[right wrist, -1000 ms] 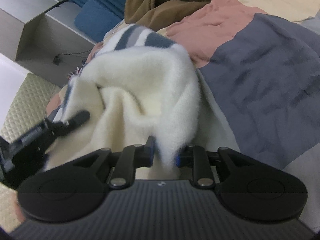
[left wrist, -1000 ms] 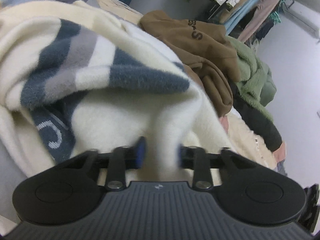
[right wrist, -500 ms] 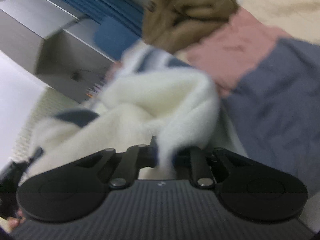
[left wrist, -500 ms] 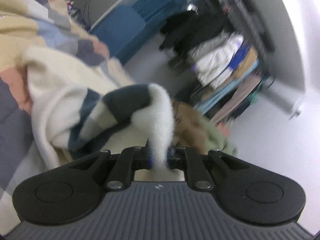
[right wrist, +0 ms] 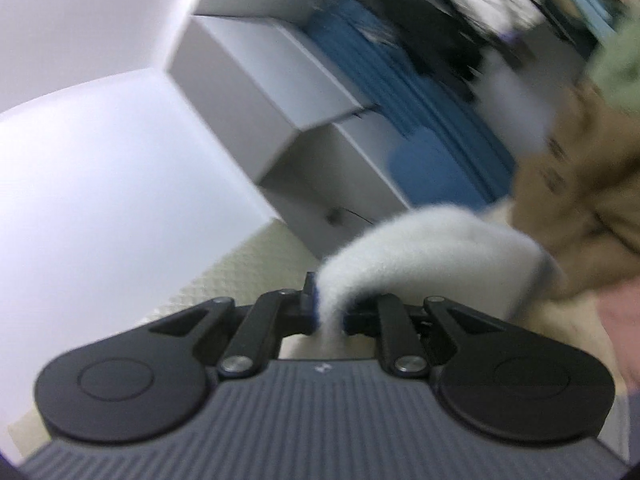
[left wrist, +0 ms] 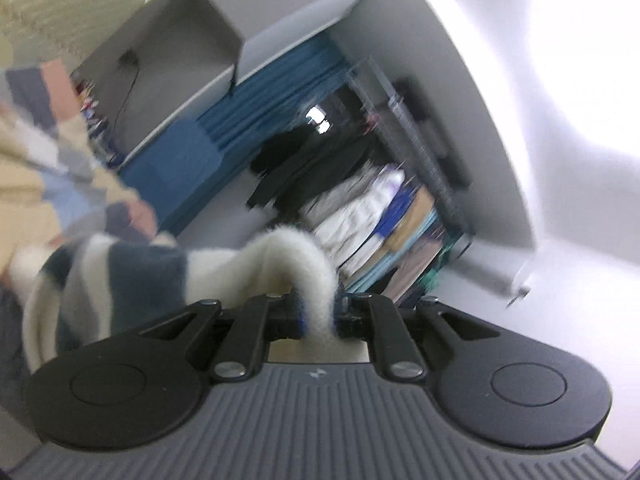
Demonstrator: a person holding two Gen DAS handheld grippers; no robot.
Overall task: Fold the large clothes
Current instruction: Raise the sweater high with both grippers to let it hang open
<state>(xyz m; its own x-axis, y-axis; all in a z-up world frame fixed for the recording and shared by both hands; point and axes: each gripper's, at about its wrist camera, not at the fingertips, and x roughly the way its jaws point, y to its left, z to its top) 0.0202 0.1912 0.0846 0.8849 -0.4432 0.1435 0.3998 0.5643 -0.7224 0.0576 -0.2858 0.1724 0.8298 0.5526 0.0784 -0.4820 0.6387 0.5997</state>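
I have the left gripper [left wrist: 320,314] and the right gripper [right wrist: 329,314] each pinching a thin ridge of the fleece sweater [left wrist: 132,276], lifted between them. That plush pile may slip free; the brown hoodie [right wrist: 580,200] alongside could snag.

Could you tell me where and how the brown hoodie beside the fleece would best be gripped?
Probably by a raised fold of the brown hoodie, coming from the right gripper's side: it lies crumpled, with ridges that the fingers could pinch. Both grippers are shut on the cream fleece, so one must let go first.
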